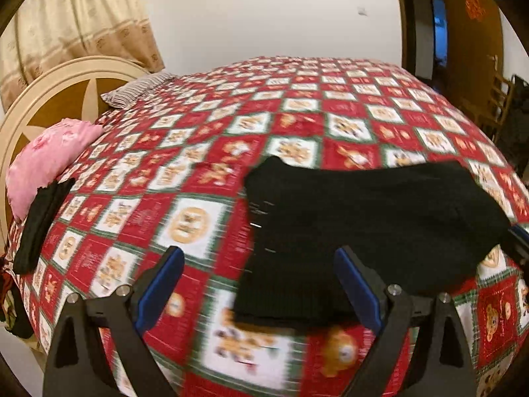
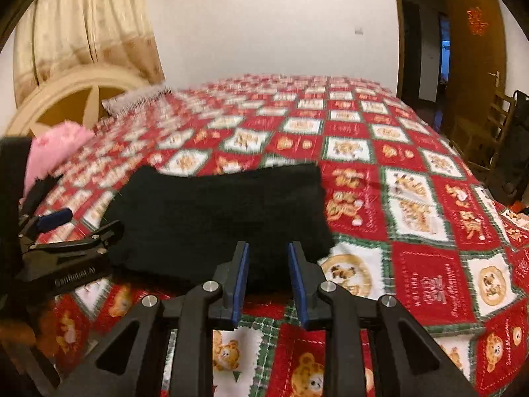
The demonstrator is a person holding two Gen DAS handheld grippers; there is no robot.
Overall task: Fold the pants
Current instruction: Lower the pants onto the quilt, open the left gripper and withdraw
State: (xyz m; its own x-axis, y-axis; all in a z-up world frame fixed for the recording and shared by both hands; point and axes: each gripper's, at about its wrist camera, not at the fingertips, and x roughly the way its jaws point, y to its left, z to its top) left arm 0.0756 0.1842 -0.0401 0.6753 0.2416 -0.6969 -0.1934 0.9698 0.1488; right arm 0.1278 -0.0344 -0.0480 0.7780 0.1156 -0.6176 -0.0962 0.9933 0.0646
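Mostly done: black pants lie in a folded compact bundle on the patterned bedspread. Left gripper spread wide, empty; right gripper parted narrowly, empty; maybe tidying left.

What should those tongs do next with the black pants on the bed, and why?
Probably draw both back a little. The black pants already lie as a compact folded rectangle on the red checked bedspread, and both the left tongs and the right tongs are open, holding nothing. Blur hides whether any edge needs tidying.
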